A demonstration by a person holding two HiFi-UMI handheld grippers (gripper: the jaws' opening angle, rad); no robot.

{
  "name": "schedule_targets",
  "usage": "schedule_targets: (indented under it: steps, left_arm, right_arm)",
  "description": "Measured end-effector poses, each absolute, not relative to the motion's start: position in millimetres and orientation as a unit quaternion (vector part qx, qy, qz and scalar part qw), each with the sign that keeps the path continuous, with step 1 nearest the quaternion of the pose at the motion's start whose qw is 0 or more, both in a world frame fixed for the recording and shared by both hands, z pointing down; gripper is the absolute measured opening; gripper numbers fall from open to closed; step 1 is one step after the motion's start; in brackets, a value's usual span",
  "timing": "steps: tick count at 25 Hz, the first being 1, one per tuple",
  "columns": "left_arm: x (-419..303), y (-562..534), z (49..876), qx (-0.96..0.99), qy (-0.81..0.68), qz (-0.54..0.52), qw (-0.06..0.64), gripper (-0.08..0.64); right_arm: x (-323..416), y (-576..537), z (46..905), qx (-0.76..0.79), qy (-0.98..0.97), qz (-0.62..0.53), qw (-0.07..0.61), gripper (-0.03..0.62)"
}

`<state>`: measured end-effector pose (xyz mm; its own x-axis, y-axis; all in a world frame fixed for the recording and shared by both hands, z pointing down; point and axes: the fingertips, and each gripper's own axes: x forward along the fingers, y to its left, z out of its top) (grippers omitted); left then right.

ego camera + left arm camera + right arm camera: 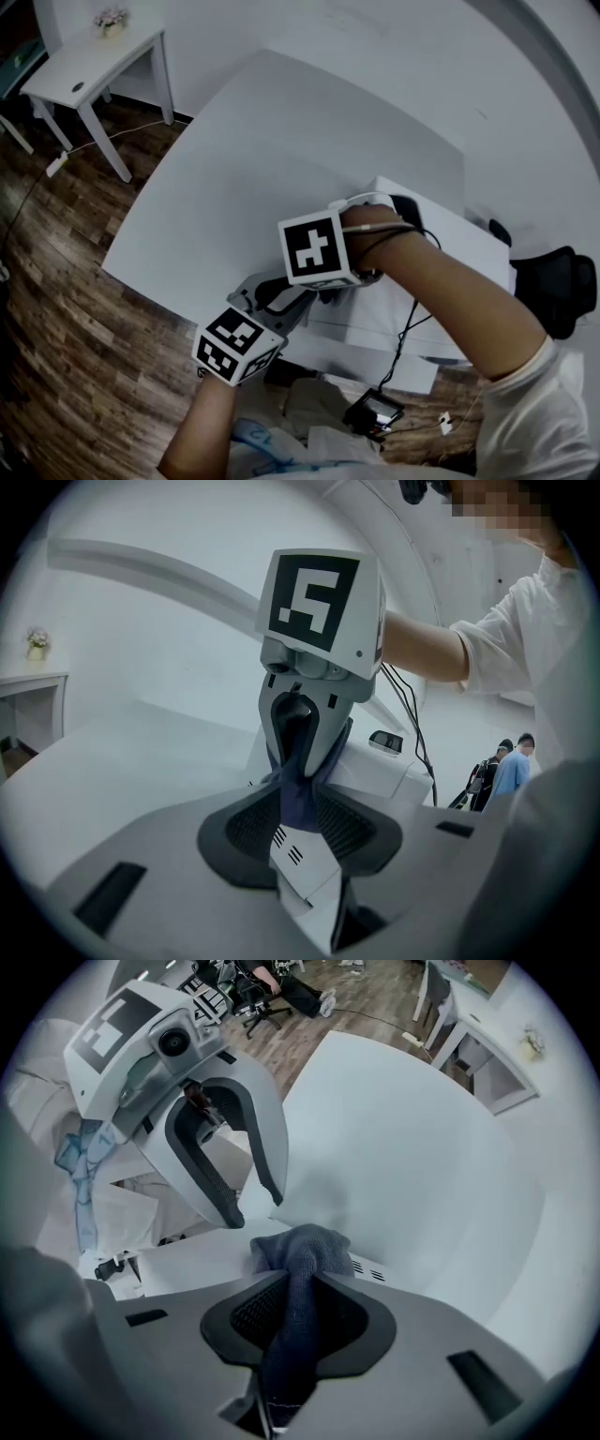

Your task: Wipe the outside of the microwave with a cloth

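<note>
A small white side table point(94, 66) bearing flowers point(111, 19) stands far left on wood floor point(66, 309); a black chair point(562, 286) sits right.

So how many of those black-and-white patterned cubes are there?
2. One marker cube rides on the left gripper, low near the person's body; the other cube tops the right gripper, just above it in the head view, at the microwave. None seems hidden.

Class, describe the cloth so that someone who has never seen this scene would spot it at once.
Find the big white table, then the white microwave standing at its near edge. On the microwave's top lies a bunched dark blue-grey cloth, pinched by the right hand-held gripper; it is the only dark, soft thing on all that white.
</note>
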<state>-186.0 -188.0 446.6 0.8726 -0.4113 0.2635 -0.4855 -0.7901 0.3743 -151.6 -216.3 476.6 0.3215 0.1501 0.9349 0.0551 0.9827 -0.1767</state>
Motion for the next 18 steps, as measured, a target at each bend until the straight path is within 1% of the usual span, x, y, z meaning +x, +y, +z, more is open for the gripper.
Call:
schedule_targets:
  steps: [9,18]
  left_arm:
    - [-175,-188,435,0.948,-0.222,0.081,0.211,0.106]
    - [-162,-189,405,0.955,-0.211,0.069,0.195,0.106]
  right_arm:
    - [-148,-255,455,-0.011,-0.634,-0.015,0.773,0.094]
    - [-140,-303,418,0.106,-0.678,-0.104,0.72,0.094]
